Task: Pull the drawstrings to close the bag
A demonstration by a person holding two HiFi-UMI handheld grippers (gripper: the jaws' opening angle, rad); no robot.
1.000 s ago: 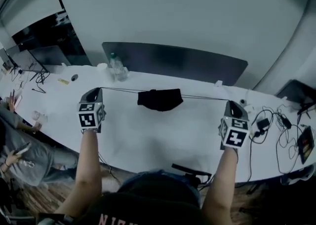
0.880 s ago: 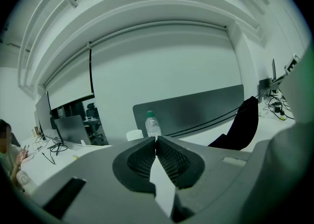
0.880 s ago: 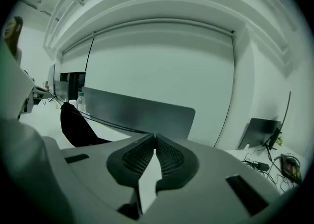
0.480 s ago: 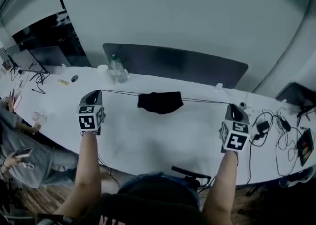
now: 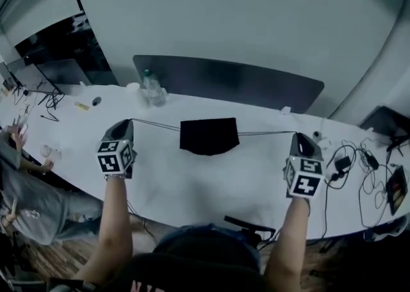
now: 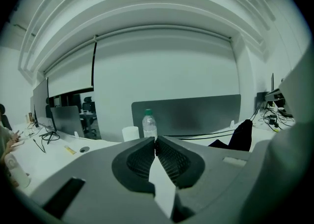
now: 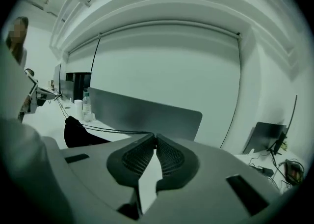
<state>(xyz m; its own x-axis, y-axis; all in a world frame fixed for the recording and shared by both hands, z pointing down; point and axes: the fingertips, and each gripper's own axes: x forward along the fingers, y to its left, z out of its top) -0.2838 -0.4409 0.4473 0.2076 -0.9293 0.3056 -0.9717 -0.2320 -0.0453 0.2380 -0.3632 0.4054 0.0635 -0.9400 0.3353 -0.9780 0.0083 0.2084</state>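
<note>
Dim, cool, even light; fisheye-warped edges; far details perhaps soft.

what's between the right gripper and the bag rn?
Only the drawstring, clamped in the right gripper and running to the black bag over bare table. Head view shows the whole span; right gripper view shows it leaving the shut jaws.

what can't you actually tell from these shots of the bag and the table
- bag mouth: head view, too small and dark to show whether it is cinched.
- bag's lower part: left gripper view, hidden behind the left gripper body.
- bottle label: too small in head view.
- seated person: head view, cut off by the left edge.
</note>
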